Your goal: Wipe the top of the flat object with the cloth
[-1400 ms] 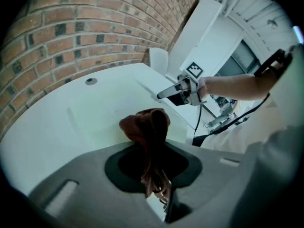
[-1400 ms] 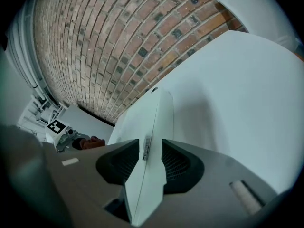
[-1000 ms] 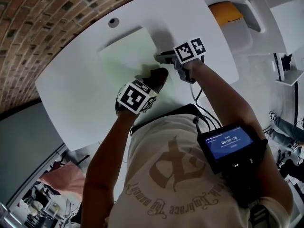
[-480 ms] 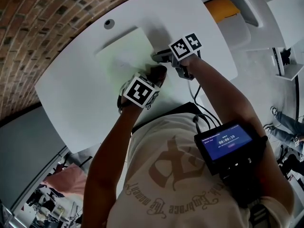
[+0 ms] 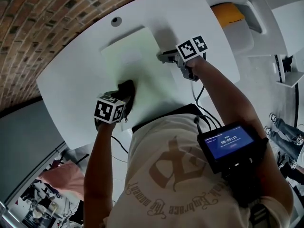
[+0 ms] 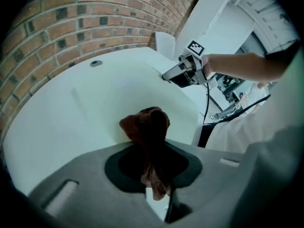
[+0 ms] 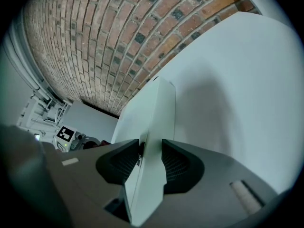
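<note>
cloth (image 6: 147, 127): lower end buried between left gripper (image 6: 153, 169) jaws | flat board (image 7: 153, 122): near edge swallowed by right gripper (image 7: 151, 159) jaws | tabletop (image 5: 71, 87): near edge behind person's torso (image 5: 175, 175) | chest screen (image 5: 228, 141): text too small to read

Cloth (image 5: 126, 87) on flat board (image 5: 130, 56) atop table (image 5: 71, 94)

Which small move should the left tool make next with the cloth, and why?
Probably push the cloth forward across the board, toward the brick wall. The left tool is shut on it at the board's near edge, most of the top lies ahead, and the right tool clamps the board's side.
</note>
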